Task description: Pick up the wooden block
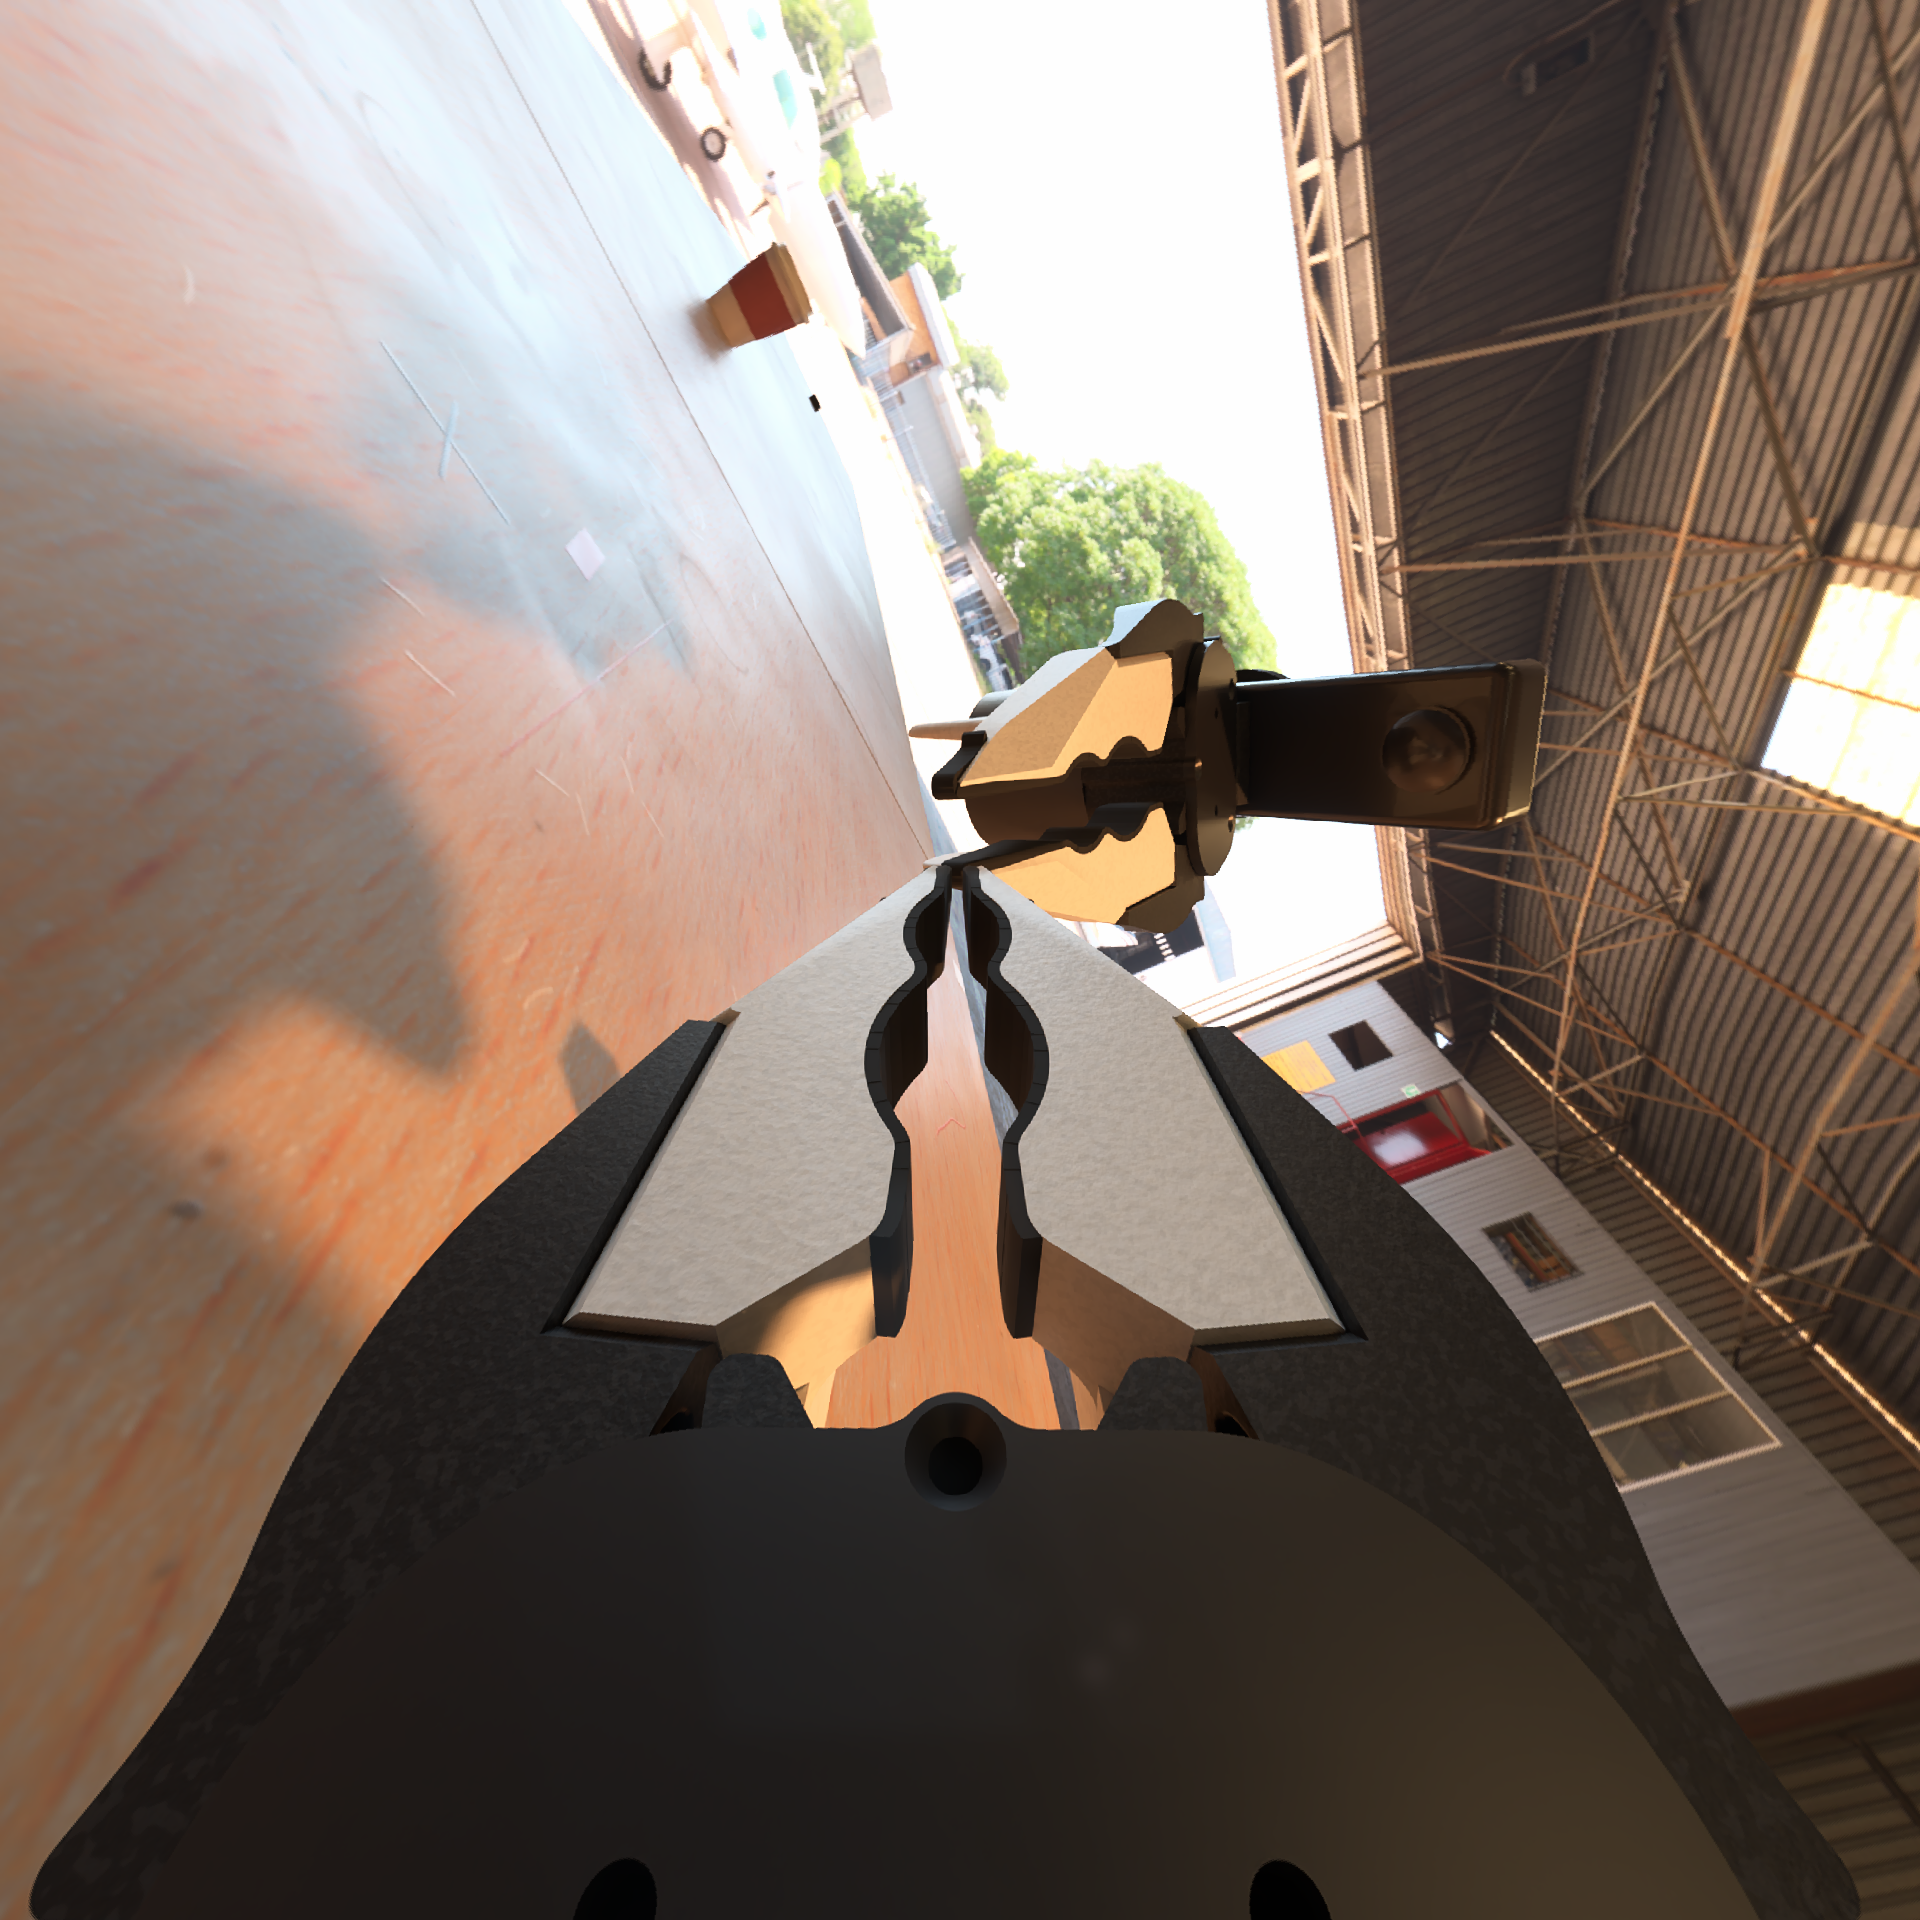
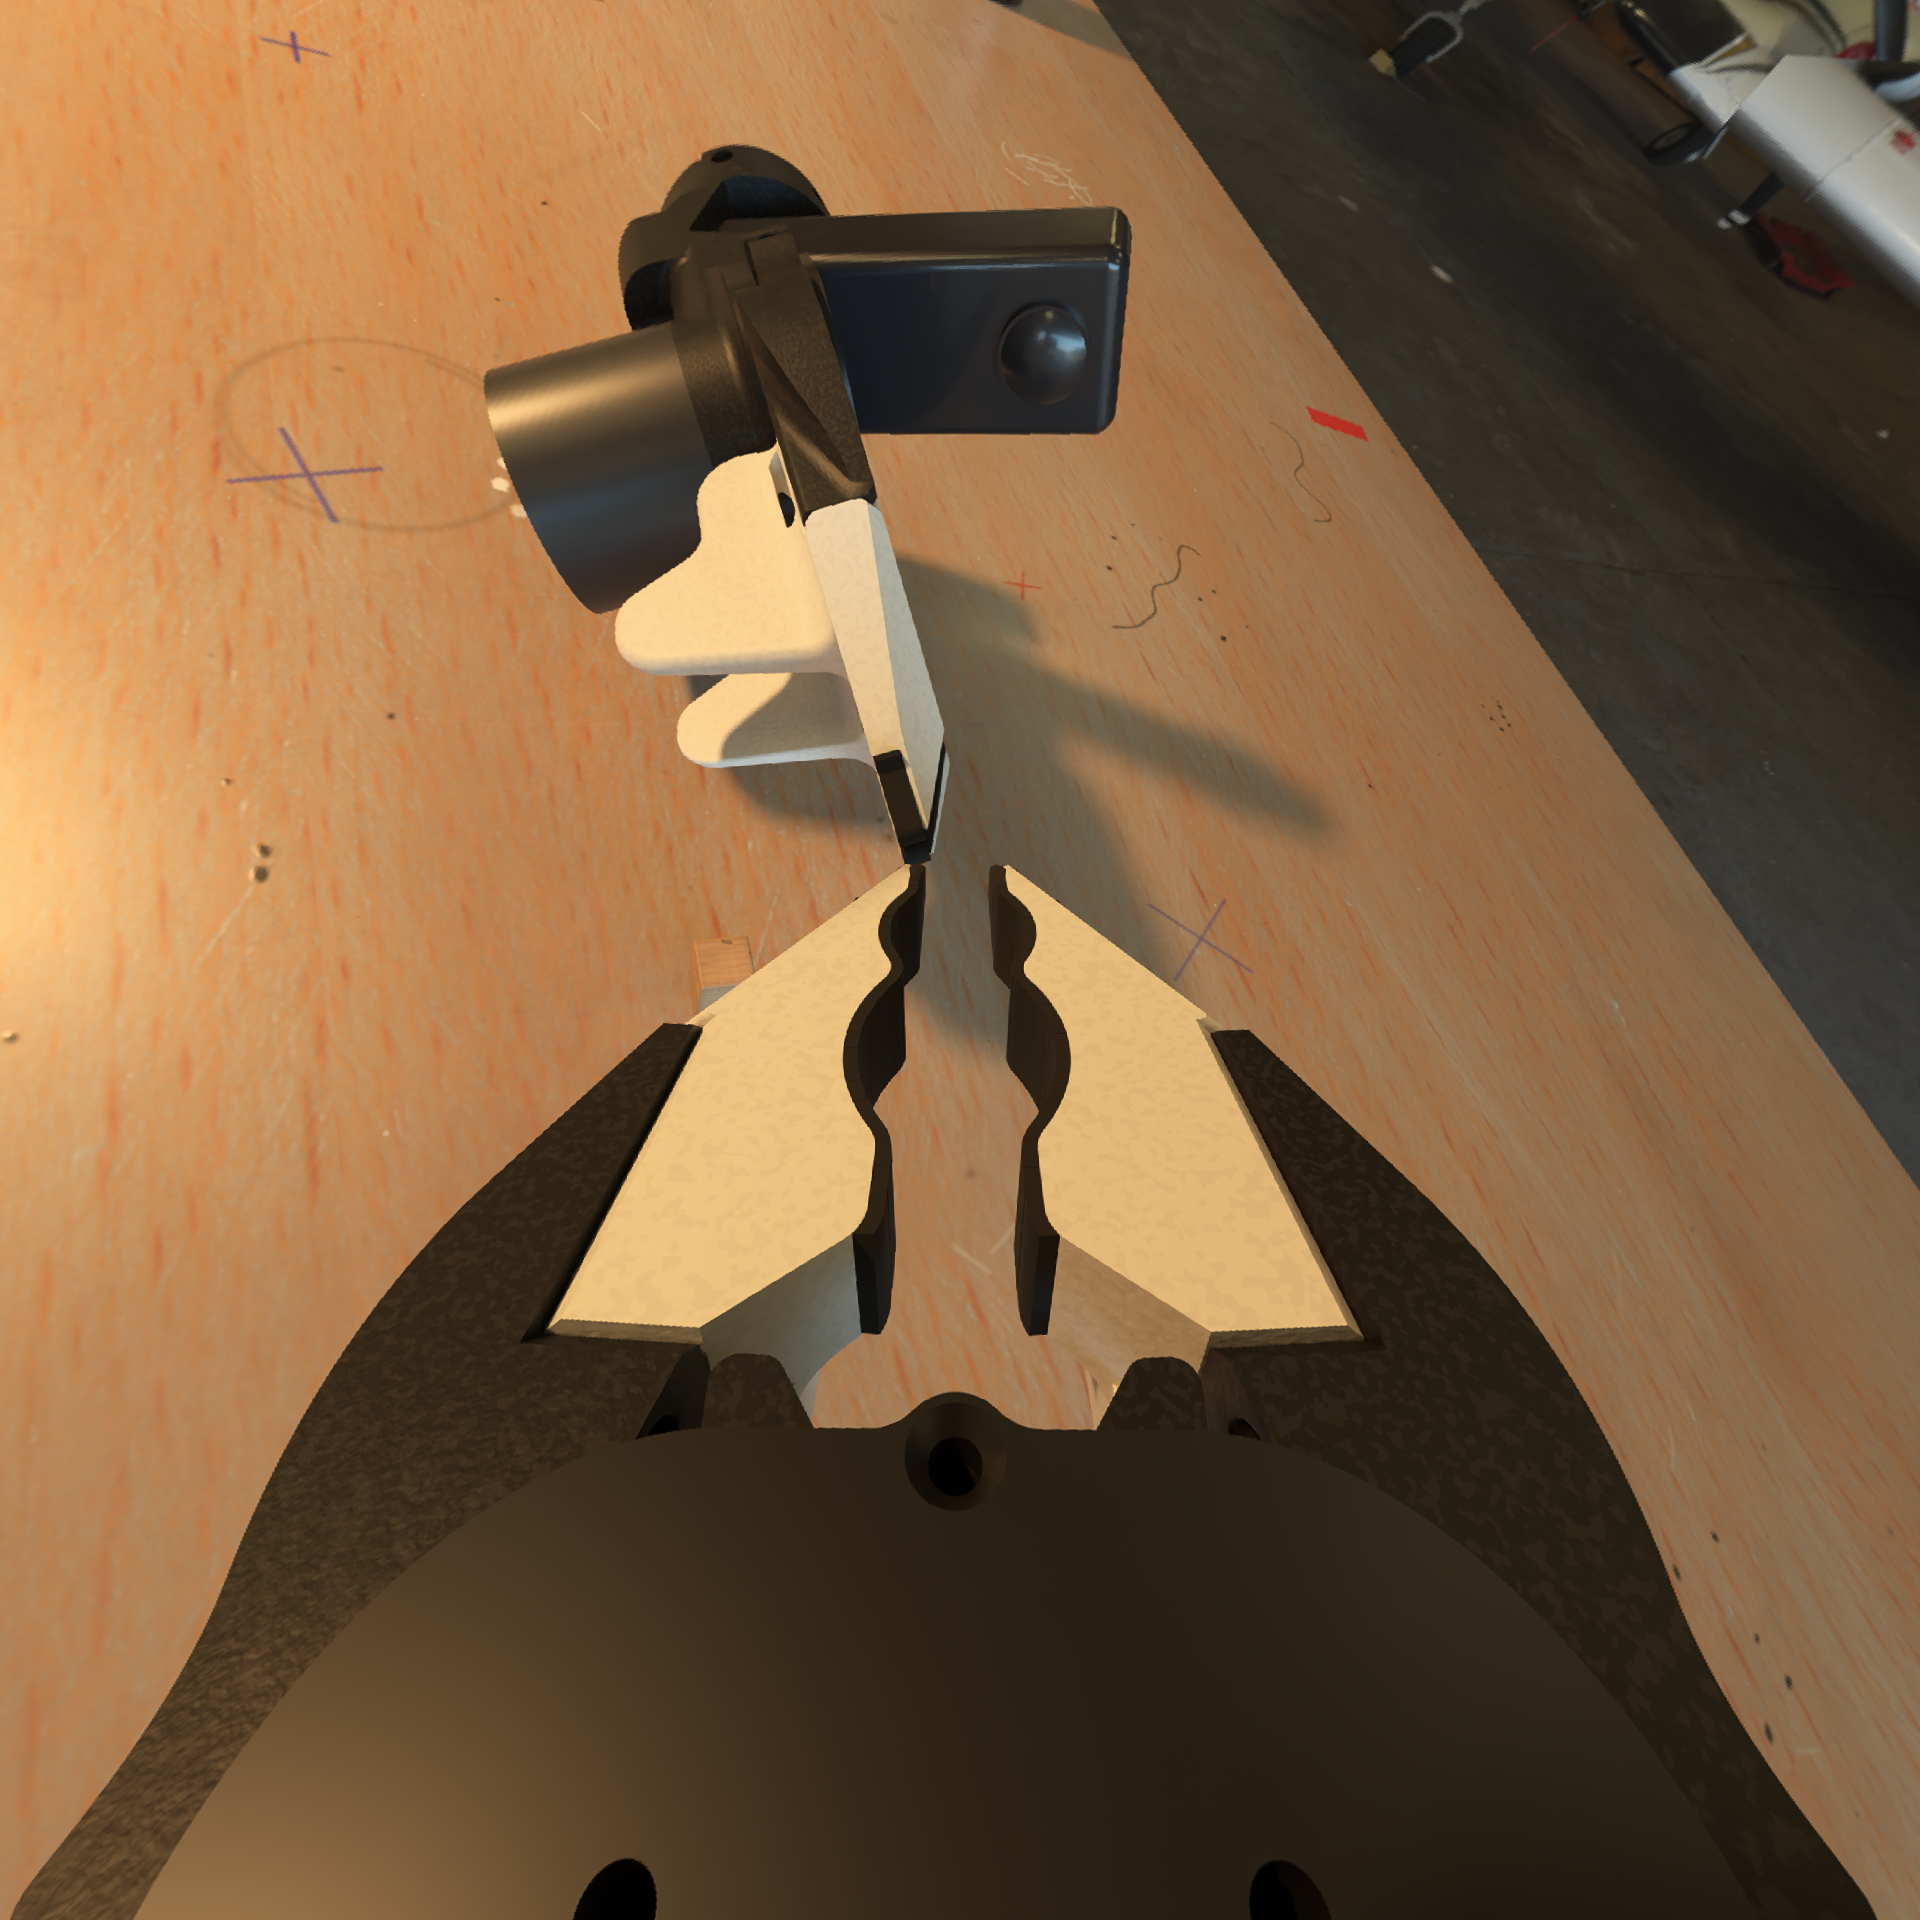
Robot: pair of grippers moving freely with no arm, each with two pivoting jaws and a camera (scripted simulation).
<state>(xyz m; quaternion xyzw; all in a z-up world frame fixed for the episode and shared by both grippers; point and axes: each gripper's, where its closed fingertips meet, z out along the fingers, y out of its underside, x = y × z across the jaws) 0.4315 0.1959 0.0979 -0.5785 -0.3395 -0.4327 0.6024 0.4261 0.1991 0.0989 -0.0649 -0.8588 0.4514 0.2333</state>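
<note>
Wooden block is seen at 10 o'clock of the right gripper, whose jaws are parted and empty. Left gripper jaws are nearly closed on nothing above the table.

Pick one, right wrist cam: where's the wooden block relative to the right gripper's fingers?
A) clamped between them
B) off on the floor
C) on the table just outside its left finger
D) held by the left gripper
C: the wooden block sits on the table, peeking out beside the right gripper's left finger; the gap between the fingers is empty.

Wrist views face each other (left rolled sideways).
</note>
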